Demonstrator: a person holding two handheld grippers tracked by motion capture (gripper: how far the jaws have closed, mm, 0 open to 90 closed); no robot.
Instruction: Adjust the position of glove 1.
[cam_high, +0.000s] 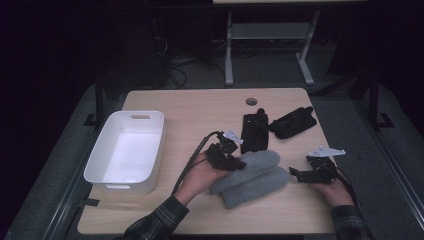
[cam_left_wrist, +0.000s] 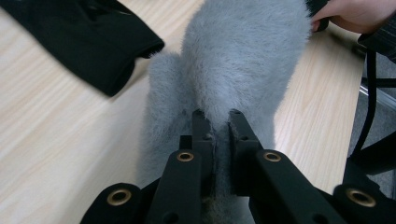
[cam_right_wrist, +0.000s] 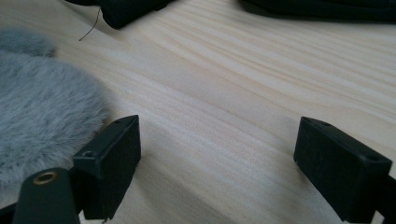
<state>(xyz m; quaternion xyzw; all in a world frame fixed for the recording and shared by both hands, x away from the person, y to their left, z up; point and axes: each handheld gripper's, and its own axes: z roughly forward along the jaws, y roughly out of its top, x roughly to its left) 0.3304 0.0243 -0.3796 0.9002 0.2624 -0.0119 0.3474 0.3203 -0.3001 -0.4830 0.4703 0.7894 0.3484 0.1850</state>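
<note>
Black left tool (cam_left_wrist: 217, 126), pinching fuzzy grey mitten (cam_left_wrist: 243, 60), wood-grain table (cam_left_wrist: 56, 140)

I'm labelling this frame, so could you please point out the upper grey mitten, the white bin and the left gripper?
upper grey mitten (cam_high: 260, 161), high view, middle of its fuzzy body.
white bin (cam_high: 98, 151), high view, its left wall.
left gripper (cam_left_wrist: 217, 122), left gripper view, between its fingertips, pinching the mitten.

Left claw (cam_high: 235, 161): black, boxy, grey three-cornered plate on top, thick black cable looping back past wrist. Brass-ringed screw holes on black jaw arms in left gripper view. Right claw (cam_high: 299, 175): same black build, pale plate, black cable. Blocky square jaw tips. Dark plaid sleeves (cam_high: 155, 224) on both forearms.
</note>
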